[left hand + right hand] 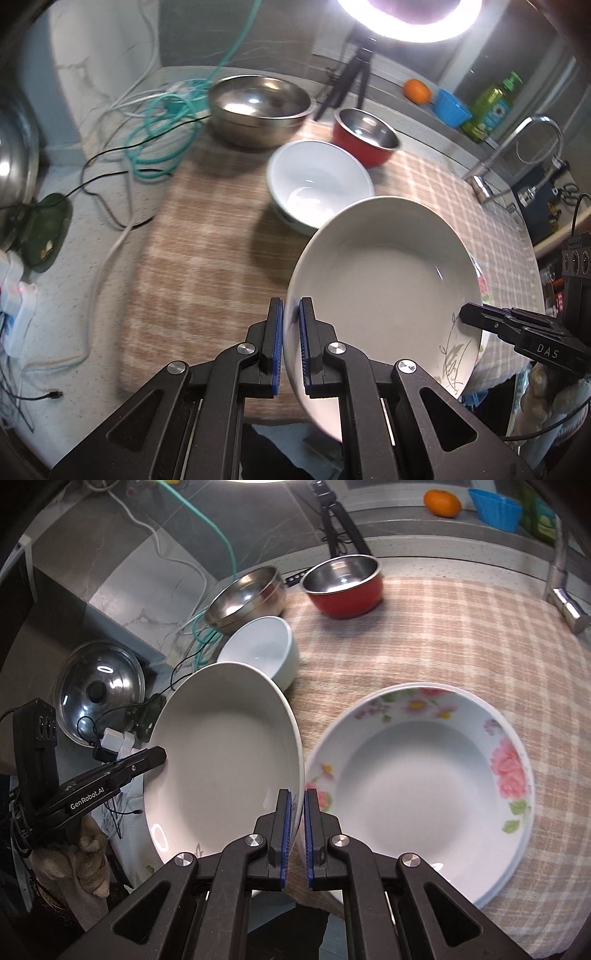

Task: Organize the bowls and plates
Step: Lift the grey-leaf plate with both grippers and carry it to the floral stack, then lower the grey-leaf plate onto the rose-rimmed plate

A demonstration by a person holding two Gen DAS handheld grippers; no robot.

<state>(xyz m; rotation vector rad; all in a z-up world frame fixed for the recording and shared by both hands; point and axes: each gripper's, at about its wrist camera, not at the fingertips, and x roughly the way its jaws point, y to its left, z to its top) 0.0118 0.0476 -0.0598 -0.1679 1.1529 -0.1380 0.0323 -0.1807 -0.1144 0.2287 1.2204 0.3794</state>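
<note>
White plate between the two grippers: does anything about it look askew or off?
Yes. The white plate is tilted steeply off the checked cloth, pinched at opposite rims by the left gripper and right gripper. No chips or spills show.

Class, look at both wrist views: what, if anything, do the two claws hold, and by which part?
Both hold one white plate, lifted and tilted. The left claw pinches one edge of its rim, the right claw the opposite edge.

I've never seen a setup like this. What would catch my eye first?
Probably the white plate, lifted off the checked cloth and pinched at opposite edges by the left gripper and the right gripper. Beside it lies a flowered plate, with a white bowl and a red bowl behind.
</note>
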